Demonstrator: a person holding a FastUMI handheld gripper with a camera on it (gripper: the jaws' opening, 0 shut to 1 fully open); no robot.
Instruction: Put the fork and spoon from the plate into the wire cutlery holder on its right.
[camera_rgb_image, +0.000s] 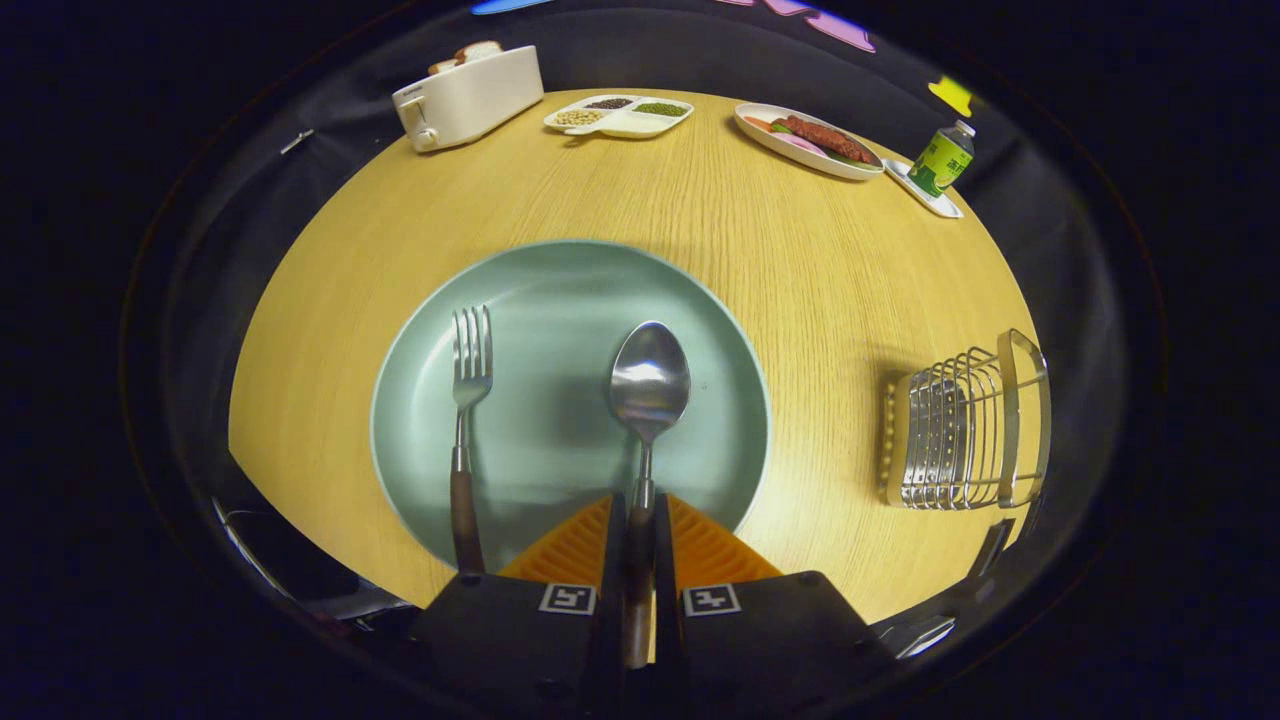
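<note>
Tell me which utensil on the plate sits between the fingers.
The spoon: its handle runs between the tool's fingers, while the fork lies apart, further left.

Tool-mounted fisheye, close above the plate (560, 290), facing forward across the table (830, 270)

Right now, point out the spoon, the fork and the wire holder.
spoon (650, 380), gripper view, on its bowl.
fork (472, 350), gripper view, on its tines.
wire holder (950, 440), gripper view, on its wire side.

No readable text is showing: the green label on the small plastic bottle (941, 160) is too blurred, and the black gripper's (640, 560) two square tags are bearing patterns only.
</note>
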